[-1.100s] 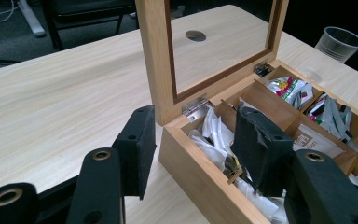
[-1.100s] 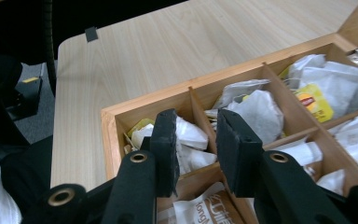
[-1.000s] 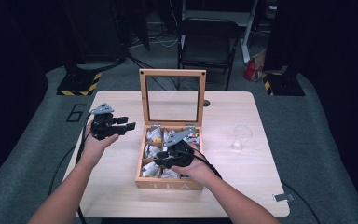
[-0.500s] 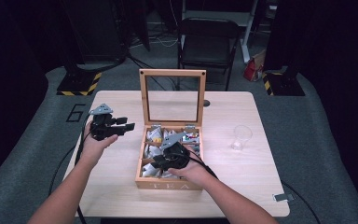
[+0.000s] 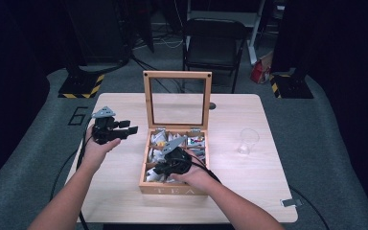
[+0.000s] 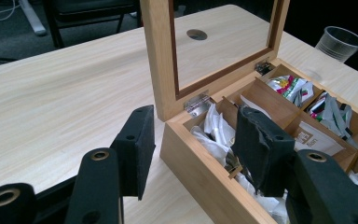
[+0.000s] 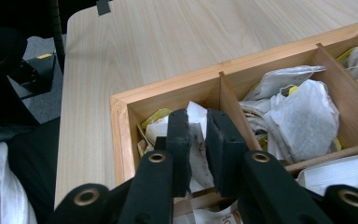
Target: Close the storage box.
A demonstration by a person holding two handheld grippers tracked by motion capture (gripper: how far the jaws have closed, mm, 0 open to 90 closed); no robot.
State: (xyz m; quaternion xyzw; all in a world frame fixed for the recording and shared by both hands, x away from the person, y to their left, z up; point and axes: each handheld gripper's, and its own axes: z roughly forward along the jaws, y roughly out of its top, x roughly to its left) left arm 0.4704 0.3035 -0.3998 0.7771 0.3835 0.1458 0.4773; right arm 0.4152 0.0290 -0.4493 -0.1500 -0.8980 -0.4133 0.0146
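A wooden tea box (image 5: 172, 190) stands mid-table with its glass lid (image 5: 177, 76) upright. Its compartments hold several tea bags (image 7: 303, 116). My right gripper (image 5: 160, 169) reaches down into the box's front left compartment. In the right gripper view its jaws (image 7: 200, 140) have just been closing and now pinch a white tea bag (image 7: 196, 115) that stands between the pads. My left gripper (image 5: 124, 129) hovers left of the box, apart from it. It (image 6: 198, 149) is open with nothing between its fingers, pointing at the box's corner (image 6: 186, 154).
A clear plastic cup (image 5: 247, 140) stands on the table right of the box, also in the left gripper view (image 6: 340, 43). A dark chair (image 5: 213, 48) is behind the table. Bare tabletop (image 5: 120, 182) lies left and in front of the box.
My right gripper has shifted slightly toward the box's front left corner and its jaws have narrowed onto the white tea bag. The left gripper has stayed put.
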